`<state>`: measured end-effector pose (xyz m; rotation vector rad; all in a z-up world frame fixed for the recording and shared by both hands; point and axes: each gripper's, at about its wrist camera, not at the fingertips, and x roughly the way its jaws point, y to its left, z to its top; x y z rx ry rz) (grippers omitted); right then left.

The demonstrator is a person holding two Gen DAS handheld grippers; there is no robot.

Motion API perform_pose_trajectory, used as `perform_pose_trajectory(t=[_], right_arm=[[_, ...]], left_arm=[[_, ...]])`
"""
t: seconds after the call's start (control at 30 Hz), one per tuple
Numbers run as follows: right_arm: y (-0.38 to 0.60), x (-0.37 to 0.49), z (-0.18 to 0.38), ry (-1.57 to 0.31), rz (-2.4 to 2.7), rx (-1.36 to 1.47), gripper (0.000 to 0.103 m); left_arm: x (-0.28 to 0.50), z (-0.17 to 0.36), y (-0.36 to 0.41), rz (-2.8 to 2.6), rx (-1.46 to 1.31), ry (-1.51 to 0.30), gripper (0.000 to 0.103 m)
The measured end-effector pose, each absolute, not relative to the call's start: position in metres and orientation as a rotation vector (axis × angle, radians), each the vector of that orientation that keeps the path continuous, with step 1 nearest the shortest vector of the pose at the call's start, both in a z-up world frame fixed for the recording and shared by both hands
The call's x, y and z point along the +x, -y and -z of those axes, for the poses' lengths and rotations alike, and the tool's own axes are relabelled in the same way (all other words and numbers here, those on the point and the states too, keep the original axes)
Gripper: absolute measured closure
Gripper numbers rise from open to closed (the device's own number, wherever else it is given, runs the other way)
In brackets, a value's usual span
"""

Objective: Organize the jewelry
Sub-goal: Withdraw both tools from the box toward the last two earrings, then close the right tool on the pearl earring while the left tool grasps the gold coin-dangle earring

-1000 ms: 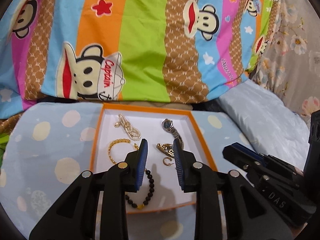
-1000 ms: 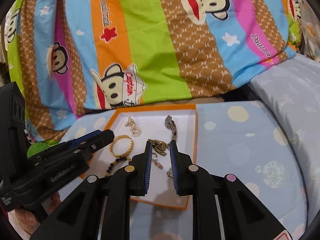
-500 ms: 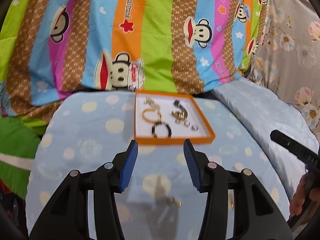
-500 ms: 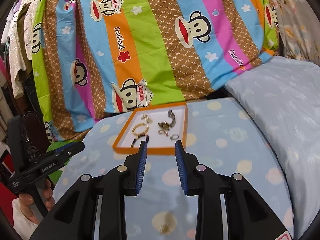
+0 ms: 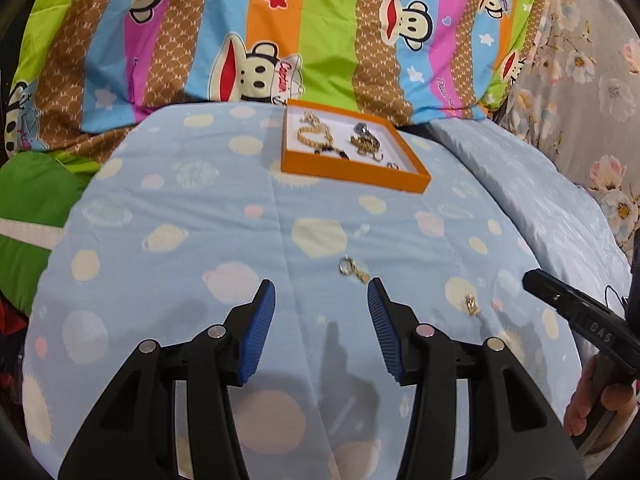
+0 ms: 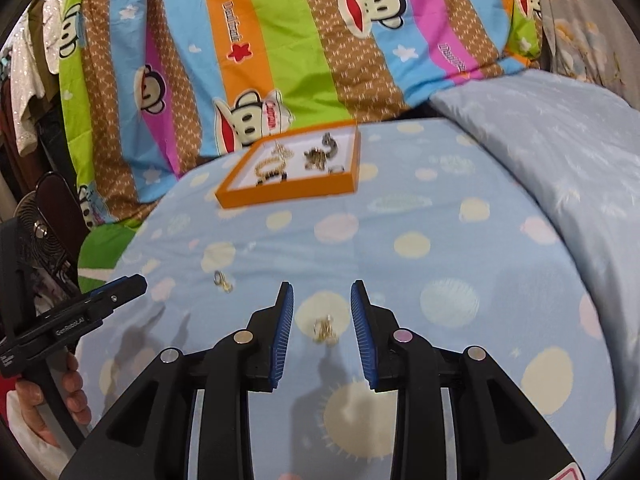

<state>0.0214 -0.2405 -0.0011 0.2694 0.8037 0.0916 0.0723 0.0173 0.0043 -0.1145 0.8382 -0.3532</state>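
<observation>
An orange tray [image 5: 352,170] [image 6: 280,196] sits far back on the blue spotted sheet. It holds a gold bracelet [image 5: 310,136], a watch [image 5: 362,130], a ring [image 5: 394,165] and other pieces. Two small gold pieces lie loose on the sheet nearer me. One gold piece [image 5: 352,270] [image 6: 222,280] is just ahead of my left gripper [image 5: 321,292], which is open and empty. The other gold piece [image 6: 325,330] [image 5: 472,305] shows between the fingers of my right gripper [image 6: 321,296]. Its jaws stand apart and the pads do not touch the piece.
A striped monkey-print blanket [image 5: 328,40] rises behind the tray. A pale blue quilt [image 6: 540,128] lies to the right, a green cloth [image 5: 32,208] to the left. A fan [image 6: 36,232] and hanging clothes stand at far left. A hand [image 5: 592,400] holds the right gripper.
Both grippers have pulled back from over the tray to the near part of the sheet. Both jaws have widened. The two loose gold pieces have come into view.
</observation>
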Motion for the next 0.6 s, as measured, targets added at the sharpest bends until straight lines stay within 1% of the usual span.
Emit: perform_pose_trajectory(t=[0.2, 0.23, 0.27, 0.3, 0.6], right_arm=[[0.229, 0.022, 0.023, -0.856, -0.08, 0.238, 0.072], [0.228, 0.023, 0.026, -0.866, -0.083, 0.237, 0.071], [0.227, 0.023, 0.03, -0.873, -0.083, 0.238, 0.066], [0.226, 0.024, 0.032, -0.878, -0.081, 0.236, 0.064], [0.214, 0.037, 0.044, -0.895, -0.084, 0.221, 0.064]], left_arm=[[0.064, 0.013, -0.011, 0.35, -0.112, -0.88, 0.056], [0.064, 0.016, -0.011, 0.349, -0.116, -0.889, 0.055], [0.064, 0.019, -0.011, 0.347, -0.119, -0.896, 0.052], [0.064, 0.023, -0.011, 0.341, -0.122, -0.901, 0.049], [0.066, 0.039, -0.006, 0.317, -0.107, -0.928, 0.049]])
